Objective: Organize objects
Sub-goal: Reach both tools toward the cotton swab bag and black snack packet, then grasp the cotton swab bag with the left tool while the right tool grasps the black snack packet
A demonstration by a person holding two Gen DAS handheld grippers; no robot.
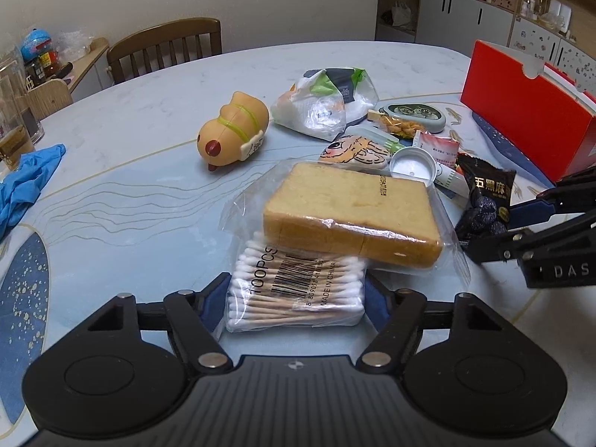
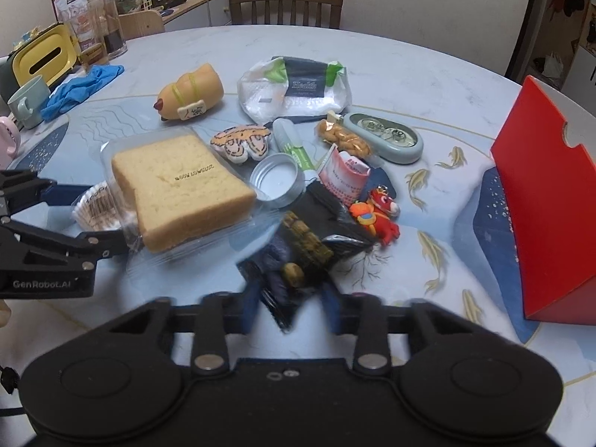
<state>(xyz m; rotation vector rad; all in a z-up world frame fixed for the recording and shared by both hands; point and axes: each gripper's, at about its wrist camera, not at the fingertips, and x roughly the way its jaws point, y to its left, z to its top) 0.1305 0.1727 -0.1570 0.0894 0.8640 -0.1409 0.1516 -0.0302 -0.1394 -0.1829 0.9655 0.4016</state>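
The left gripper [image 1: 296,292] is clamped on the cotton swab pack [image 1: 298,290], which sits low over the desk [image 1: 130,193], tucked partly under the bagged bread slice [image 1: 350,212]. The right gripper [image 2: 288,298] pinches the black snack packet [image 2: 298,257], near the red box [image 2: 551,223].

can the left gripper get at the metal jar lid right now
Probably not. The left gripper is already closed around the cotton swab pack, and the bagged bread slice lies between it and the jar lid.
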